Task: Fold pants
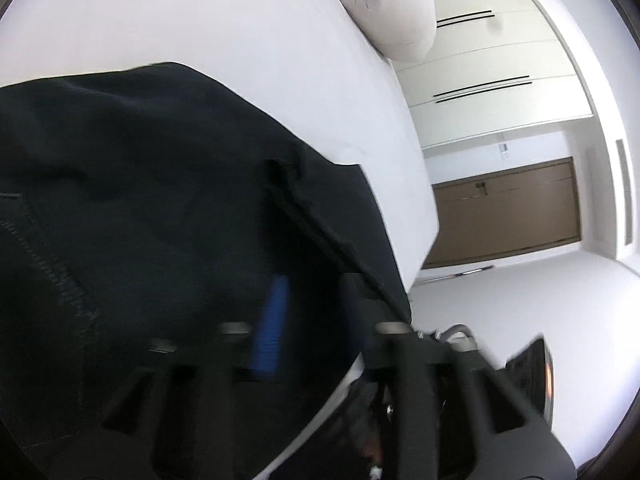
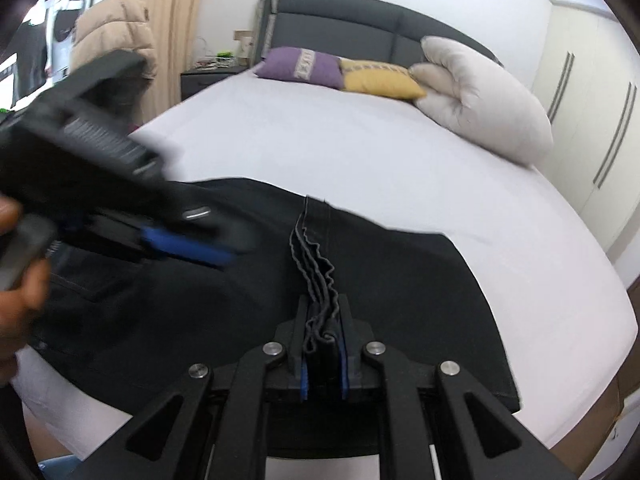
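Black pants [image 2: 400, 280] lie on the white bed [image 2: 360, 152], also filling the left of the left wrist view [image 1: 160, 200]. My right gripper [image 2: 323, 320] is shut on a bunched, layered edge of the pants near the bed's front edge. My left gripper [image 2: 224, 248] shows blurred at the left, held in a hand, its blue-padded finger [image 2: 188, 248] just above the fabric. In its own view the left gripper [image 1: 312, 300] has one blue pad [image 1: 274, 320] and a dark finger spread apart over the pants, holding nothing.
A folded white duvet [image 2: 488, 100], a yellow pillow [image 2: 380, 78] and a purple pillow [image 2: 300, 66] lie at the grey headboard [image 2: 360, 16]. White wardrobes [image 2: 600, 120] stand right; a nightstand [image 2: 204, 80] left. A brown door [image 1: 504, 208] shows past the bed.
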Motion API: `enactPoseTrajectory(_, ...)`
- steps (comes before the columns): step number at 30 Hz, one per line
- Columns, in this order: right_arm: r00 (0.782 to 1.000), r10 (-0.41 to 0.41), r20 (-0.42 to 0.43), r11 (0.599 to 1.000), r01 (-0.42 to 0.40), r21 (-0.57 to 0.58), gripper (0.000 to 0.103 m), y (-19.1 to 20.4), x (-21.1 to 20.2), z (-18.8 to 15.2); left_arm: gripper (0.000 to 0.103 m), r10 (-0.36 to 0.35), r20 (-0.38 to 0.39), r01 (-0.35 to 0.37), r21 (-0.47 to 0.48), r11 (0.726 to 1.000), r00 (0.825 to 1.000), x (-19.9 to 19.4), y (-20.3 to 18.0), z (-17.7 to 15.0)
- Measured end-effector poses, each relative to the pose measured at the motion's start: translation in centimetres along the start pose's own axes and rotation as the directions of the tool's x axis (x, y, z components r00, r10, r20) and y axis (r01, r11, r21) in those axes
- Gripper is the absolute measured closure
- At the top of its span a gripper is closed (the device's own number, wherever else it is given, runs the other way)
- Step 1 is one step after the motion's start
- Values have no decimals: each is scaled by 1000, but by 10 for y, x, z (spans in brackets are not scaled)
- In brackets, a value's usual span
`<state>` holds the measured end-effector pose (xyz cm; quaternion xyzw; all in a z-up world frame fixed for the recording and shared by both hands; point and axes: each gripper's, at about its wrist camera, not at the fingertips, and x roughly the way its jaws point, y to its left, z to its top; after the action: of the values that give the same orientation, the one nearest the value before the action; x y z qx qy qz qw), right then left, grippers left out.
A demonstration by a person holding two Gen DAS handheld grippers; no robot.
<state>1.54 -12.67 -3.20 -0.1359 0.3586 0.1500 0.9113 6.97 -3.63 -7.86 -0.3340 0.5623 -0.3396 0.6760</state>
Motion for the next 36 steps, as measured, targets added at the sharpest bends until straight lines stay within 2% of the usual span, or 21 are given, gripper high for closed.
enactPoseTrajectory(1, 1000, 8, 6, 1000, -8, -12, 91, 6, -2, 3, 25, -13, 8, 13, -6, 1000, 1000, -2, 0, 2)
enactPoseTrajectory(2, 1000, 21, 13, 999, -21, -24, 91, 14, -4, 5, 23, -20, 22, 20, -9, 1000, 1000, -6, 1, 4)
enactPoseTrajectory(9, 997, 74, 24, 995, -72, -68, 91, 41, -7, 13, 24, -44, 15, 45, -65, 997, 999, -18, 20, 17)
enactPoseTrajectory(10, 997, 78, 28, 994, -76, -76, 91, 44, -9, 16, 29, -40, 7, 41, -65, 997, 999, -16, 19, 19)
enactPoseTrajectory(11, 996, 82, 31, 993, -79, -88, 91, 48, -10, 17, 45, -40, -8, 40, -62, 997, 999, -15, 21, 22)
enactPoseTrajectory(12, 996, 85, 31, 991, -81, -104, 91, 53, -9, 18, 56, -40, -19, 39, -63, 997, 999, -14, 22, 23)
enactPoseTrajectory(13, 996, 88, 32, 990, -84, -118, 91, 57, -9, 18, 76, -34, -29, 32, -65, 997, 999, -14, 24, 25)
enactPoseTrajectory(14, 995, 93, 31, 987, -88, -131, 91, 61, -8, 18, 86, -15, -36, 13, -65, 998, 999, -16, 27, 28)
enactPoseTrajectory(16, 995, 99, 27, 984, -94, -152, 91, 66, -7, 18, 97, 17, -32, -19, -50, 999, 999, -22, 32, 32)
enactPoseTrajectory(20, 992, 126, 23, 975, -120, -185, 91, 77, -3, 22, 97, 61, -17, -61, -5, 998, 998, -41, 35, 36)
enactPoseTrajectory(27, 986, 168, -12, 958, -166, -234, 91, 106, 8, 27, 97, 120, 0, -120, 1, 993, 993, -64, 47, 30)
enactPoseTrajectory(32, 977, 196, -80, 950, -210, -233, 90, 114, 24, 16, 97, 164, -16, -165, -25, 986, 986, -56, 61, 19)
enactPoseTrajectory(34, 968, 200, -153, 943, -233, -238, 85, 120, 40, 8, 96, 199, -23, -200, -22, 980, 980, -42, 63, 18)
enactPoseTrajectory(35, 967, 200, -161, 945, -234, -230, 85, 120, 42, 5, 95, 208, -20, -208, -15, 978, 978, -41, 63, 18)
enactPoseTrajectory(36, 965, 210, -155, 949, -239, -207, 80, 117, 40, 6, 95, 220, -12, -220, -6, 976, 975, -39, 62, 17)
